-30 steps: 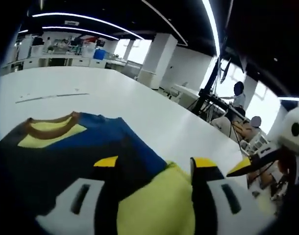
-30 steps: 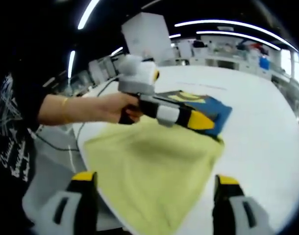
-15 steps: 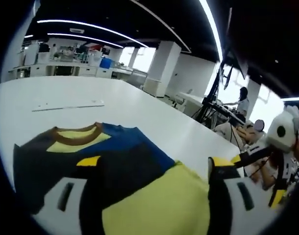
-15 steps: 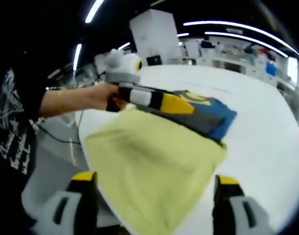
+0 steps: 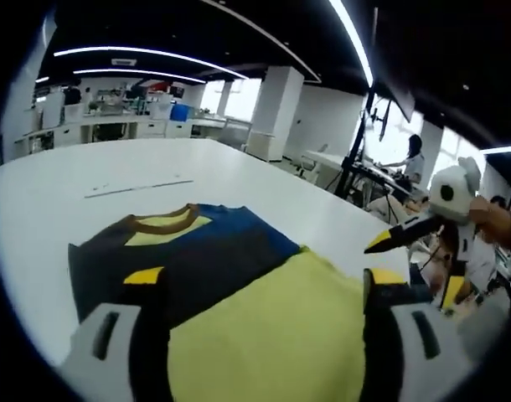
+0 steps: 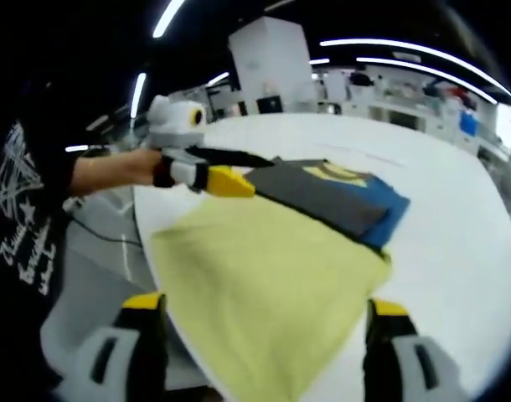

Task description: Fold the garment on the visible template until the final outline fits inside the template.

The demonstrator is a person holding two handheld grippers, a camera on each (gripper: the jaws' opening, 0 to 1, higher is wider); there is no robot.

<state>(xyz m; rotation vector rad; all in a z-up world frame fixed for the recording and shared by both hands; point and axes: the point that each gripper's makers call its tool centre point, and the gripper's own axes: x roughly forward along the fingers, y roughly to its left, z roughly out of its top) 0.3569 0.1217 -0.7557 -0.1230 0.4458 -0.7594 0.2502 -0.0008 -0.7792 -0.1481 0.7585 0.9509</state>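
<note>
Since approx 1 s ago the left gripper [image 6: 226,182] has pulled back off the garment [image 6: 272,276]: earlier it sat over the dark upper part, w/ its tips near the blue edge; now it hangs at the garment's near-left side, above the seam where dark cloth meets yellow, jaws apart and nothing between them. The left gripper view has lifted and backed away too, so more of the shirt shows than before. The right gripper [image 6: 260,339] hovers over the yellow lower half, jaws wide apart, empty; in the left gripper view it shows [image 5: 388,239] off to the side, clear of the cloth.

Judgement: both grippers released means a fold or a smoothing pass has just ended, and the person is prob. checking the outline before the next grab. No template line can be made out on the surface [image 5: 239,180], so whether the outline fits inside can't be told.

The garment lies flat on the white surface near its front edge. The upper part is dark grey w/ a blue panel [image 5: 239,230] on one side, a brown-trimmed neckline [image 5: 165,221] w/ yellow inside; the lower part is a broad pale-yellow panel. The cloth looks mostly smooth, edges roughly straight, one yellow corner close to the surface's rim.
</note>
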